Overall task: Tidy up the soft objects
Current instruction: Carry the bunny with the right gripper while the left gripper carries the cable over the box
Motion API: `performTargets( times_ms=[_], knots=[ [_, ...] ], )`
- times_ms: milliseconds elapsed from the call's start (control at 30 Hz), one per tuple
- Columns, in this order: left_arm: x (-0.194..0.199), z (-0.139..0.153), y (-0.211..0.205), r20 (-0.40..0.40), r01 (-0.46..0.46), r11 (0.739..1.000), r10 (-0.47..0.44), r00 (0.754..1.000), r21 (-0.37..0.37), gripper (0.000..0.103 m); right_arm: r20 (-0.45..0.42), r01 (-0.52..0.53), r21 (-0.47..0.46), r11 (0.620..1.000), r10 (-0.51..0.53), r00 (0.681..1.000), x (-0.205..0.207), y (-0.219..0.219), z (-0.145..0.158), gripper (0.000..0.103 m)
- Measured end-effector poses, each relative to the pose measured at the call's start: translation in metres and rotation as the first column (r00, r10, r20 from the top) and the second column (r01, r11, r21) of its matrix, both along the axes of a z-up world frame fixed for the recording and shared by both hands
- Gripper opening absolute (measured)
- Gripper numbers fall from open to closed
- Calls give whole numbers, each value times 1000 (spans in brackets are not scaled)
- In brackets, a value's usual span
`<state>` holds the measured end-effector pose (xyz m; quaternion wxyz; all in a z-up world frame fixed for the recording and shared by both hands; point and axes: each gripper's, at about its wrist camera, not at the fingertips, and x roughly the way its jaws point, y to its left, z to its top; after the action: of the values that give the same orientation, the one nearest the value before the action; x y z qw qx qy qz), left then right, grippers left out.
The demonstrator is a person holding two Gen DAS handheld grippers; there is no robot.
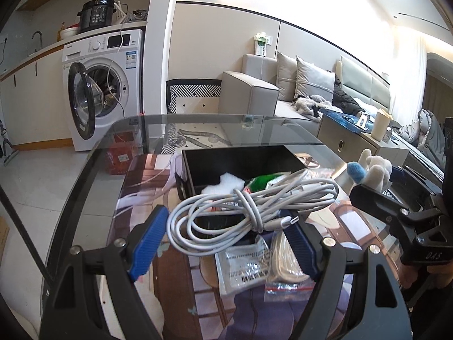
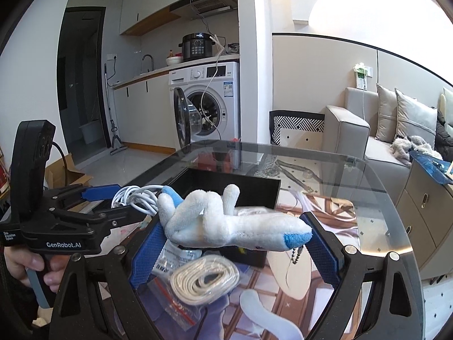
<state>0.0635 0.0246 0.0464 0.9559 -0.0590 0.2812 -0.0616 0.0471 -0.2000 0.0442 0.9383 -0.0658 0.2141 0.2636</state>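
Holding a coiled white cable (image 1: 249,212) between its blue pads (image 1: 148,235), the left gripper (image 1: 226,240) had the bundle raised over the near edge of the black box (image 1: 235,155). The jaws stood wide, yet the coil spanned them and looked pinched at both sides; likely carried flat so the loops would not spill. One plug end (image 1: 291,221) lay against the right pad.

The right gripper (image 2: 235,243) gripped a white plush toy (image 2: 226,223) with blue tips, body lying crosswise between the pads, its limbs sticking up toward the box (image 2: 226,184). Grasped at the middle, probably so it hung balanced. A small bead chain (image 2: 296,255) dangled from its blue end.

Both loads hovered above the glass table (image 1: 198,124), just short of the box. The box already held a white soft piece (image 1: 223,184) and something green (image 1: 260,181); the kind could not be told. A bagged cord roll (image 2: 203,283) and a printed packet (image 1: 246,263) lay on the table below the grippers, not yet sorted.

Judgement: both items were about to go into the box, the cable first since it sat nearer. Risk: loose loops catching the box rim.
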Motion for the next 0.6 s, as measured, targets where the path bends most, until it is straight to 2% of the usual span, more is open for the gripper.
performTargets(
  times_ms=[600],
  knots=[
    [35, 0, 2, -4, -18, 1000, 18, 1000, 4, 81, 14, 14, 2, 1000, -14, 1000, 31, 9, 7, 93]
  ],
)
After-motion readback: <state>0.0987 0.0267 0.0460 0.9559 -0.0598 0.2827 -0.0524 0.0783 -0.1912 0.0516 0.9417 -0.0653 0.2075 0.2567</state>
